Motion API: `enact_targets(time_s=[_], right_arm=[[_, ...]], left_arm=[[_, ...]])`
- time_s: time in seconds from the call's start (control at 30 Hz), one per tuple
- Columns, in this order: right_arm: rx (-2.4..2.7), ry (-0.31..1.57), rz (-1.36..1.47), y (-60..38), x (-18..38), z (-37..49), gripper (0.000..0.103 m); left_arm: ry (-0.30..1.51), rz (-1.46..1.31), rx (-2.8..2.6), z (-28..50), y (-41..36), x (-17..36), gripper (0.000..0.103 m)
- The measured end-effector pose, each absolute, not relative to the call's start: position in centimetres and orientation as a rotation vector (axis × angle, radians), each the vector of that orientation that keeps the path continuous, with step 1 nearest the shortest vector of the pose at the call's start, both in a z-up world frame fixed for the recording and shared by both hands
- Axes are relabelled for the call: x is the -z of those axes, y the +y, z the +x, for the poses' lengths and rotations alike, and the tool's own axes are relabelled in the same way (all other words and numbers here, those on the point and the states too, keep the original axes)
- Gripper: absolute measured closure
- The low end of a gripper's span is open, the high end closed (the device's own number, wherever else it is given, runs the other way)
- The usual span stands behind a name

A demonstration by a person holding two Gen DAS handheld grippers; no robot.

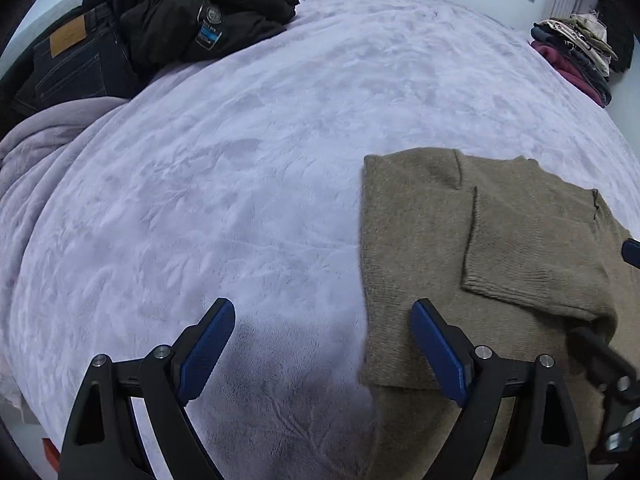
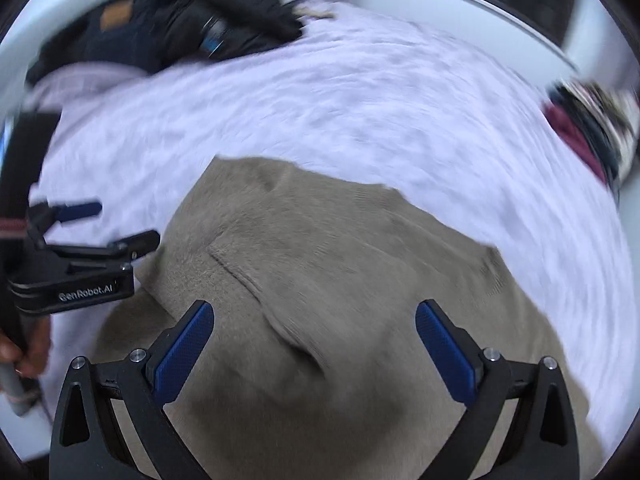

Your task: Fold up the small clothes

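An olive-brown knit sweater (image 1: pixel 500 240) lies partly folded on the lavender bed cover, with a sleeve folded across its body. It fills the lower middle of the right wrist view (image 2: pixel 340 280). My left gripper (image 1: pixel 322 312) is open and empty, hovering over the sweater's left edge. My right gripper (image 2: pixel 314 316) is open and empty above the sweater's middle. The left gripper also shows at the left of the right wrist view (image 2: pixel 116 224). The right wrist view is blurred.
A pile of dark jeans and a black jacket (image 1: pixel 152 28) lies at the far left of the bed. A stack of folded clothes (image 1: pixel 576 52) sits at the far right edge. The fleece bed cover (image 1: pixel 260 140) spreads between them.
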State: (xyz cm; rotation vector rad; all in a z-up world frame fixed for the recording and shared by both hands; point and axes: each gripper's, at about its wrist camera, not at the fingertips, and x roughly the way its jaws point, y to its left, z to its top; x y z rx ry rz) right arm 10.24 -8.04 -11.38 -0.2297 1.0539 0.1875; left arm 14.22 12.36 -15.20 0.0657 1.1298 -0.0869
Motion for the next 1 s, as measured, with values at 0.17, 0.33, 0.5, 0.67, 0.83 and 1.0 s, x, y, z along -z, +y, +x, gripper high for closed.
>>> enact_targets(time_s=[0.17, 0.33, 0.5, 0.67, 0.83, 1.0], right_arm=[[-0.168, 1.160, -0.515, -4.2, 17.8, 12.4, 0.050], [-0.080, 0.982, -0.046, -12.5, 12.0, 12.2, 0.090], [0.071, 0.919, 0.510, -24.7, 12.9, 8.2, 0.086], [0.106, 0.994, 0.887, -30.8, 19.3, 2.8, 0.047], [0.061, 0.939, 0.996, -31.4, 19.7, 2.1, 0.043], [0.057, 0.950, 1.133, -31.8, 20.7, 4.7, 0.097]], left_arm=[[1.180, 0.030, 0.102, 14.2, 12.2, 17.5, 0.012], [1.167, 0.002, 0.129, 15.5, 12.1, 16.4, 0.012], [1.174, -0.011, 0.196, 18.9, 11.2, 16.0, 0.012], [1.248, -0.001, 0.243, 22.3, 9.6, 18.3, 0.012], [1.246, -0.007, 0.228, 23.3, 8.6, 18.6, 0.018], [1.215, 0.044, 0.208, 23.1, 7.7, 17.7, 0.057]])
